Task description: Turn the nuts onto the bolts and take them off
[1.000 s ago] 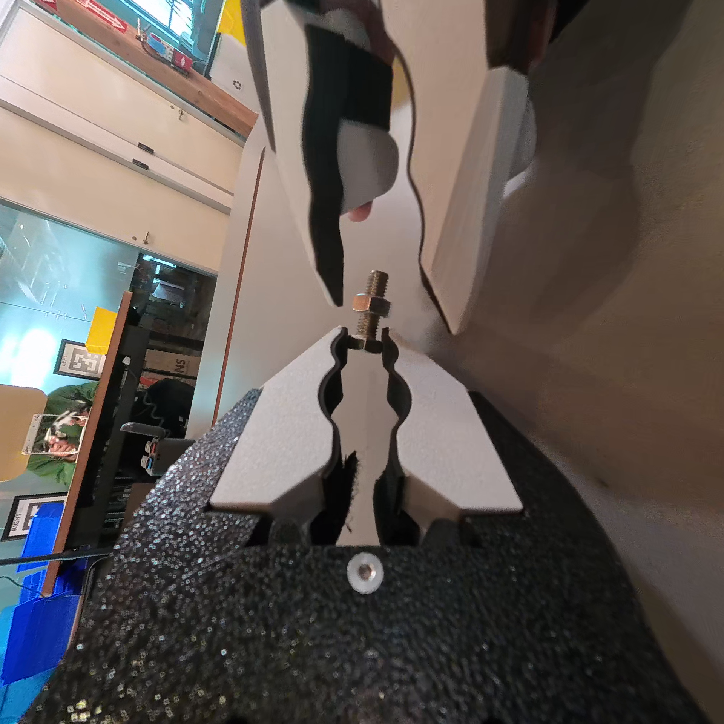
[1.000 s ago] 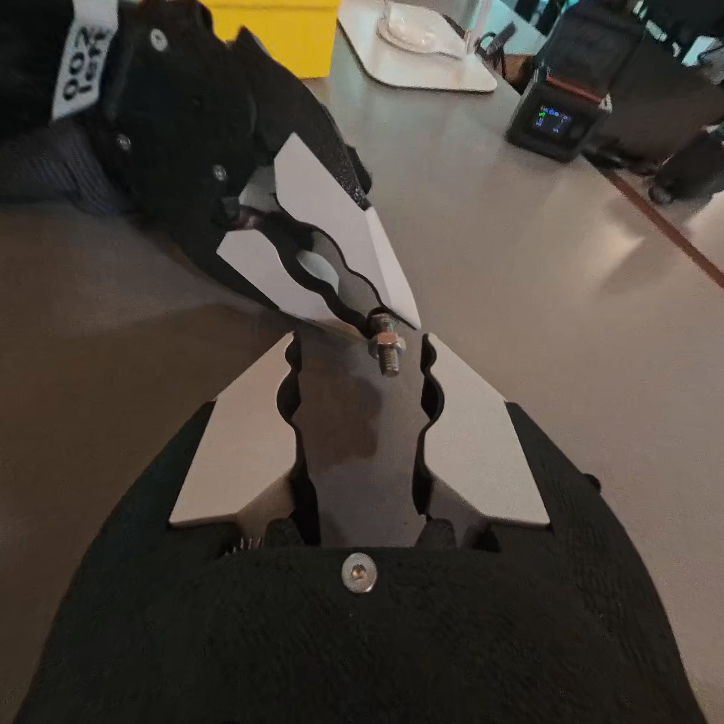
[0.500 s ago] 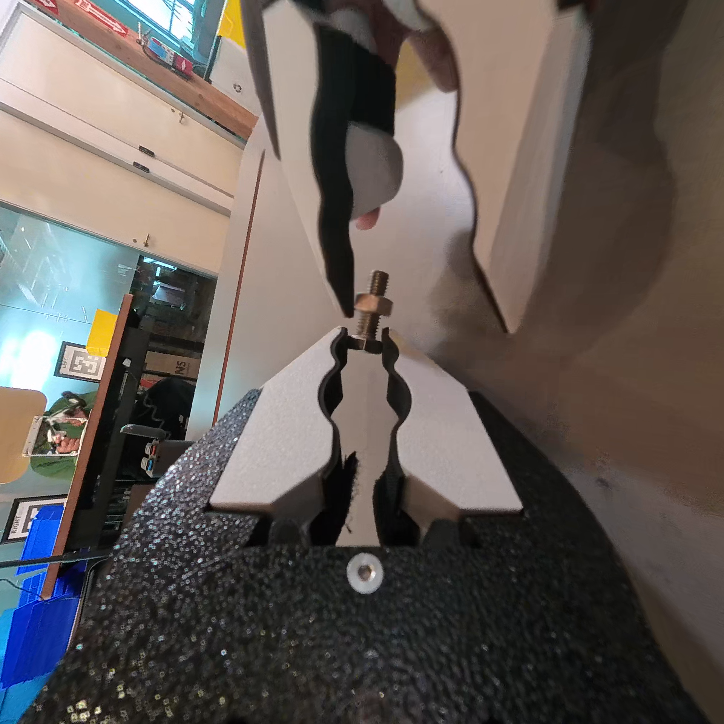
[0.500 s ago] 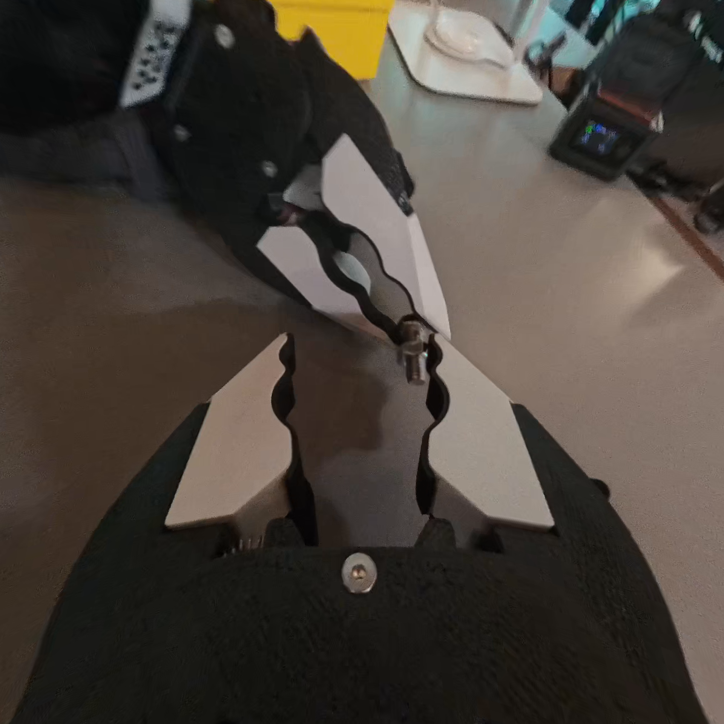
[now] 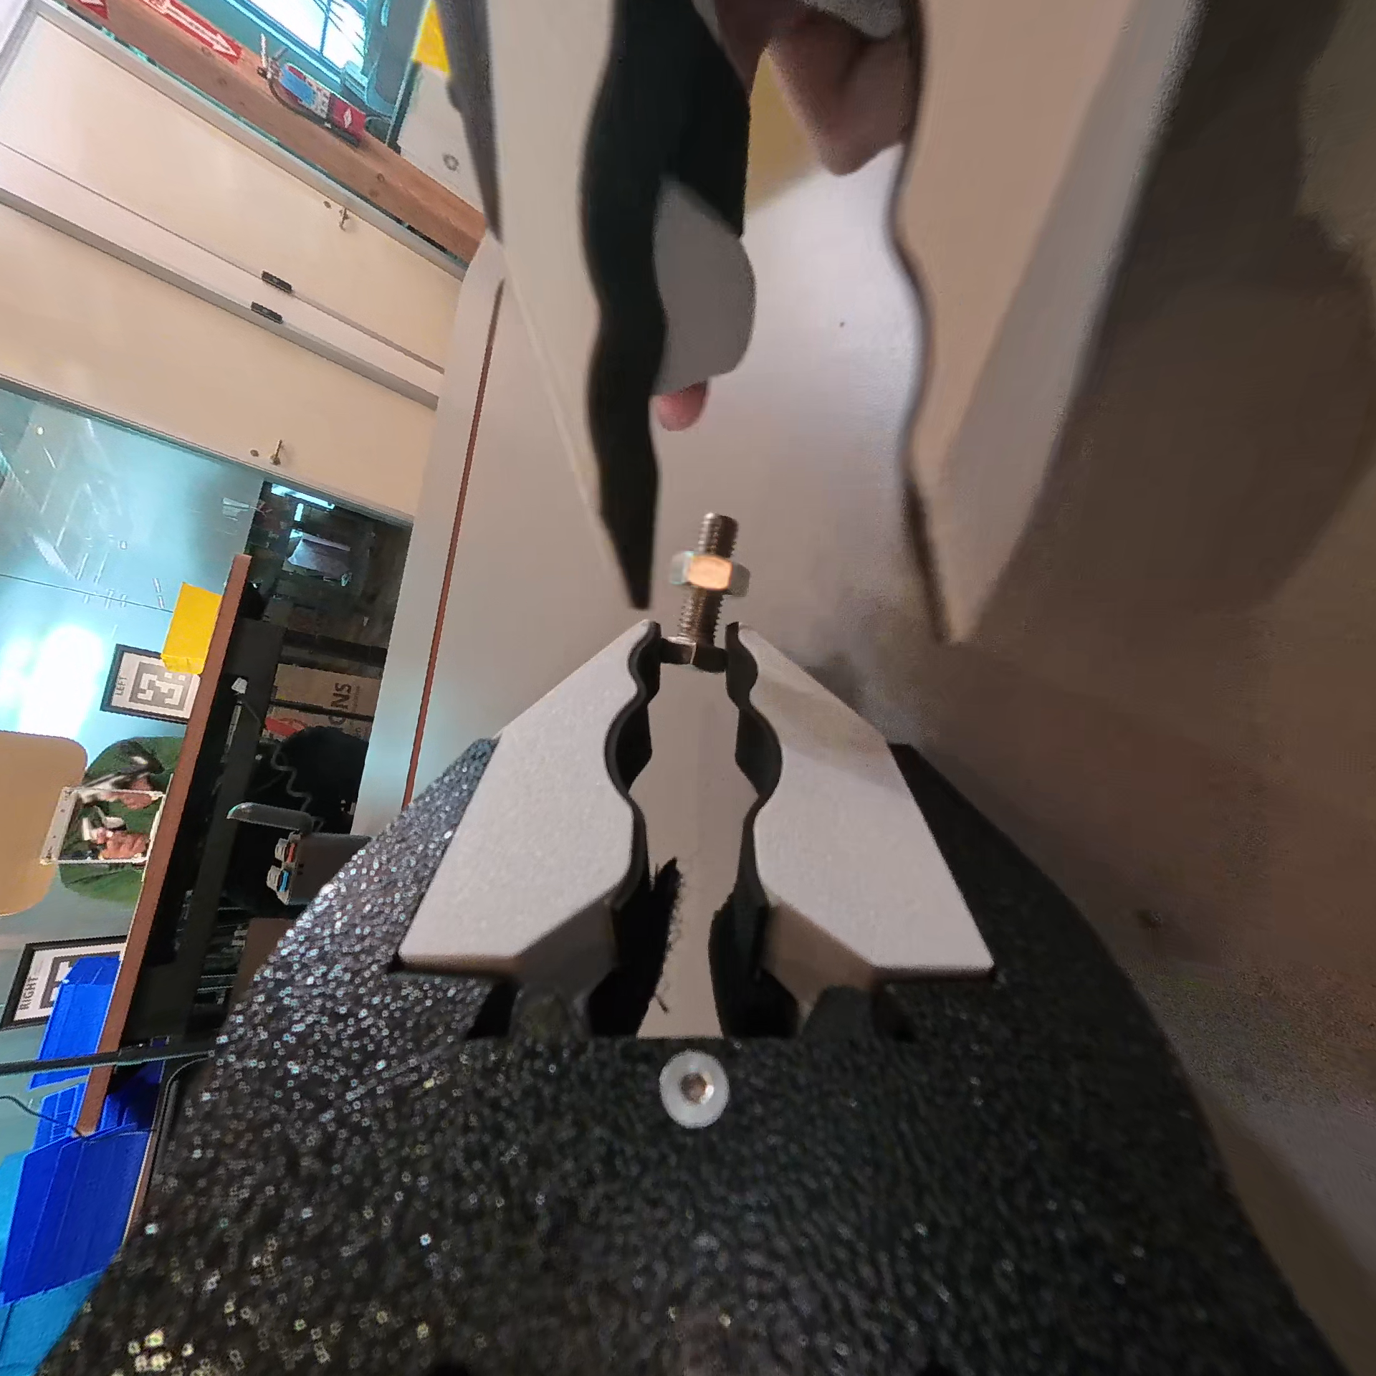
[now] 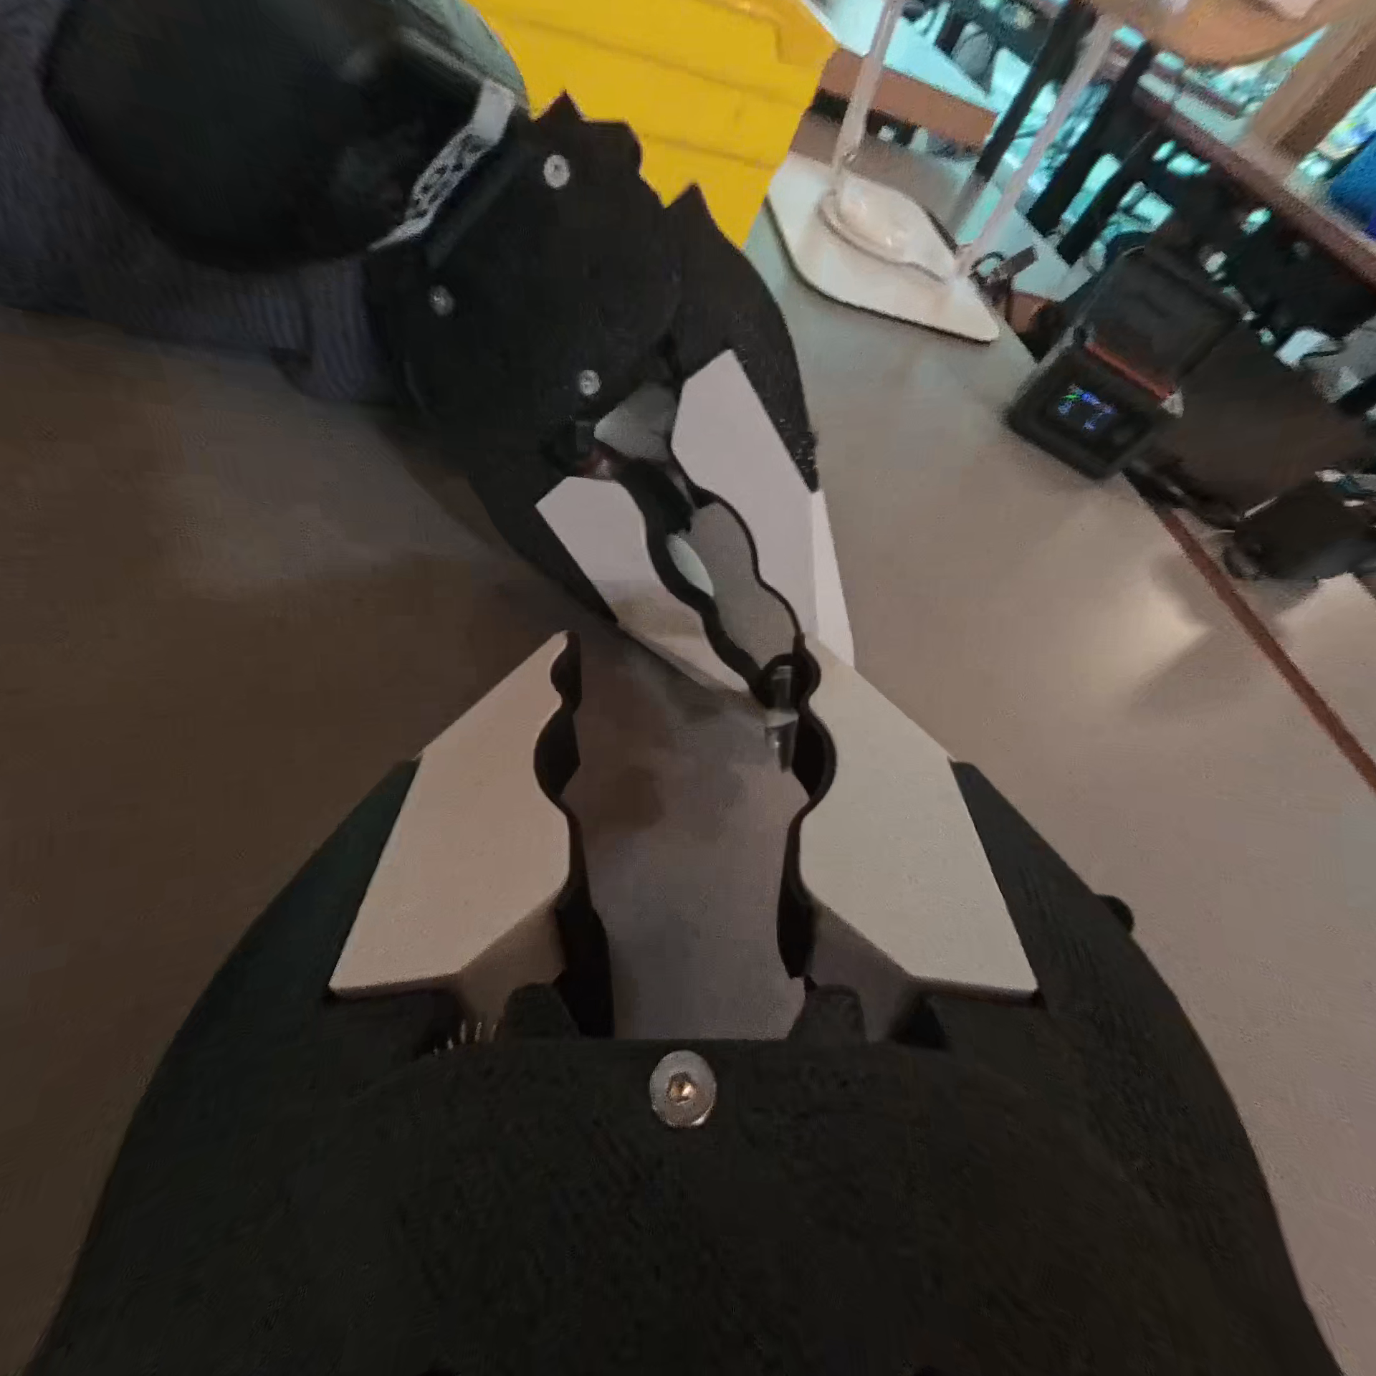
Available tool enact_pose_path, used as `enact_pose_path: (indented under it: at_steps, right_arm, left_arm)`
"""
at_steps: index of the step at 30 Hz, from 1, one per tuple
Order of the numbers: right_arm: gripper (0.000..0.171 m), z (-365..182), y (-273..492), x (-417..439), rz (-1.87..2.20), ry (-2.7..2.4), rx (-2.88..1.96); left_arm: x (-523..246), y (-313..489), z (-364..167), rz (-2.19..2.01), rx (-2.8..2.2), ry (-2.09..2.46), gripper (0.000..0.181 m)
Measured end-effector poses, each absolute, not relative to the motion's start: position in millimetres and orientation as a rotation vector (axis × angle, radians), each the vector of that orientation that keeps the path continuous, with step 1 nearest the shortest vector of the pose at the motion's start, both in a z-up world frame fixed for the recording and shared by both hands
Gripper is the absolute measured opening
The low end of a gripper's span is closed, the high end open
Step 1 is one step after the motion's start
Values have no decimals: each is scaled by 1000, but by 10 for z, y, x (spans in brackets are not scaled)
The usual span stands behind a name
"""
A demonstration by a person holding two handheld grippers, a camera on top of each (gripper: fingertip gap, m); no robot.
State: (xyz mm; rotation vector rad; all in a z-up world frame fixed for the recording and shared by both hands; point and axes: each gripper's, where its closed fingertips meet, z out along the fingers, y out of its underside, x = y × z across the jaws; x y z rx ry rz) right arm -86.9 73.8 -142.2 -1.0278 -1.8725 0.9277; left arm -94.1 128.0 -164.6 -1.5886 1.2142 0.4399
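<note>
While the left tool [image 5: 692, 646] clamps the bolt [image 5: 701, 596] head at frame centre, nut [image 5: 708, 575] sits mid-thread; right tool [image 5: 782, 603] gapes wide, removal pending.

Grey tabletop [image 6: 1042, 744] — yellow bin [image 6: 670, 97], cream wall [image 5: 186, 283], glass partition [image 5: 112, 521]

The right gripper [image 6: 689, 674] jaws stand wide apart — open passage between them. The bolt [image 6: 779, 704] and left gripper [image 6: 782, 659] tips obstruct the far right side.

One bolt [image 5: 696, 622], one nut [image 5: 707, 575], two tongs.
</note>
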Motion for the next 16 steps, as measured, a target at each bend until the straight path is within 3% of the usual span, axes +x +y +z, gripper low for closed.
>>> enact_pose_path:
  at_steps: [16]
  right_arm:
    - [53, -1269, 1051, -859, 1043, -1675, -1210]
  left_arm:
    - [-943, 1288, -1651, 460, -1595, 1214, 16]
